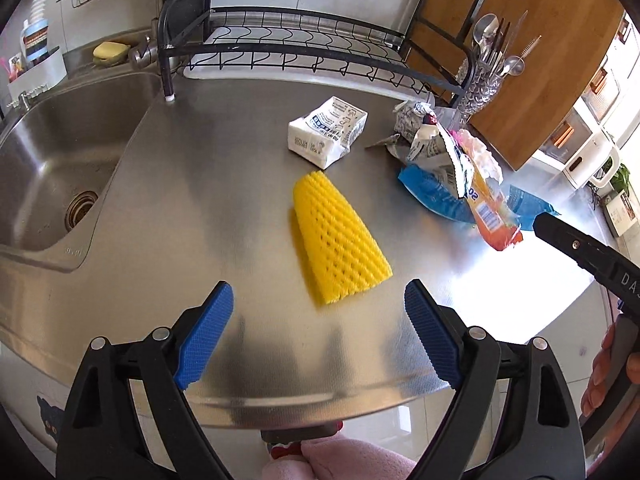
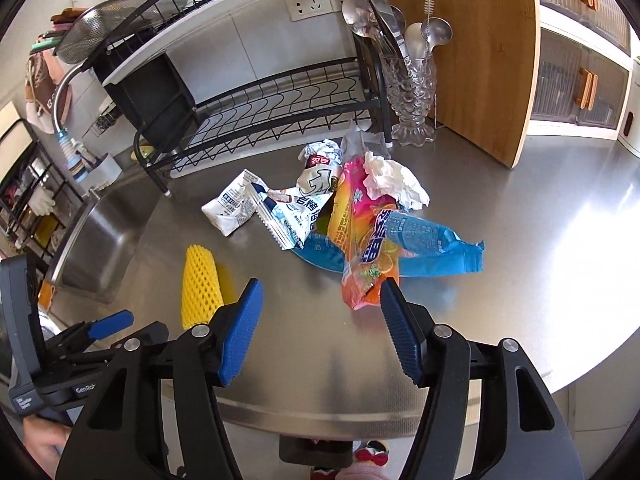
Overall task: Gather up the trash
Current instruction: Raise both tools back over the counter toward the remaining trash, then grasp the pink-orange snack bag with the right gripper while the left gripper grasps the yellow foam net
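Note:
A yellow foam fruit net (image 1: 340, 240) lies on the steel counter (image 1: 200, 200) just ahead of my left gripper (image 1: 318, 300), which hangs open above it with nothing between its blue pads. Beyond it sit a white tissue pack (image 1: 326, 132) and a pile of wrappers. In the right wrist view the pile shows an orange wrapper (image 2: 360, 240), a blue wrapper (image 2: 432, 240), a white-and-blue wrapper (image 2: 296, 216) and a crumpled tissue (image 2: 394, 180). My right gripper (image 2: 320, 286) is open above the counter. The orange wrapper's near end lies by the gripper's right fingertip (image 2: 390, 292), not pinched. The net (image 2: 202, 284) lies to the left.
A sink (image 1: 60, 152) is at the left. A black dish rack (image 1: 300, 48) stands at the back. A glass cutlery holder (image 2: 412, 92) and a wooden board (image 2: 480, 40) stand behind the pile. The counter's front edge (image 2: 320, 420) runs just below both grippers.

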{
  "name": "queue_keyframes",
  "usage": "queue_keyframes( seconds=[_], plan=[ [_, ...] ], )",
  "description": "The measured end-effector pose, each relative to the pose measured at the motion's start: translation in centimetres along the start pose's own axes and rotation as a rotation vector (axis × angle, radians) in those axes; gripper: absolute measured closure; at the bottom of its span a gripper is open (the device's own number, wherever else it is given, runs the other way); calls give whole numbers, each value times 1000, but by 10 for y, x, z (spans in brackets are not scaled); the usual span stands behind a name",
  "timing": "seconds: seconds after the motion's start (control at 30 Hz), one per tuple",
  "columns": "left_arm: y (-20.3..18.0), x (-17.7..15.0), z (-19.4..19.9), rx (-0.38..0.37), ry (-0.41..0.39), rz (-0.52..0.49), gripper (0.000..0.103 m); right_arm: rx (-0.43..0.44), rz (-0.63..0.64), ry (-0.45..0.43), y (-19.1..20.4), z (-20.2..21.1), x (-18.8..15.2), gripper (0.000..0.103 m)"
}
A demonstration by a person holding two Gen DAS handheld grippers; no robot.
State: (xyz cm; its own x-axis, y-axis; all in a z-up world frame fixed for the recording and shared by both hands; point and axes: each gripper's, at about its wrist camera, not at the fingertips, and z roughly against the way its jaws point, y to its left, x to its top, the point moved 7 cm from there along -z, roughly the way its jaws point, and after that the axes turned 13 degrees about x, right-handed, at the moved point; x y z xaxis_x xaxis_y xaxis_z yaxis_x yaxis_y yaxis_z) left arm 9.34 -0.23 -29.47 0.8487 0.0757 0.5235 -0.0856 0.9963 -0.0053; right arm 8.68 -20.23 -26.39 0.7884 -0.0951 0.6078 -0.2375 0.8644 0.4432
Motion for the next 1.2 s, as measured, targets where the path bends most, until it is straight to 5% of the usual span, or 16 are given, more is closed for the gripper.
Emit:
queue_keyframes(
  seconds=[0.4, 0.53, 0.67, 0.83, 1.2],
  plan=[
    [-11, 21, -44, 61, 50, 32, 24, 23, 40, 74, -22, -36, 10, 58],
    [-11, 17, -53, 60, 67, 47, 42, 51, 6, 116, -35, -46, 3, 67],
    [-16, 14, -53, 52, 57, 52, 59, 59, 20, 147, -40, -52, -3, 92],
    [-25, 13, -51, 63, 40, 39, 87, 61, 36, 160, -41, -52, -9, 100],
    [-25, 20, -22, 51, -39, 34, 94, 78, 79, 58, -24, -18, 8, 101]
  ],
)
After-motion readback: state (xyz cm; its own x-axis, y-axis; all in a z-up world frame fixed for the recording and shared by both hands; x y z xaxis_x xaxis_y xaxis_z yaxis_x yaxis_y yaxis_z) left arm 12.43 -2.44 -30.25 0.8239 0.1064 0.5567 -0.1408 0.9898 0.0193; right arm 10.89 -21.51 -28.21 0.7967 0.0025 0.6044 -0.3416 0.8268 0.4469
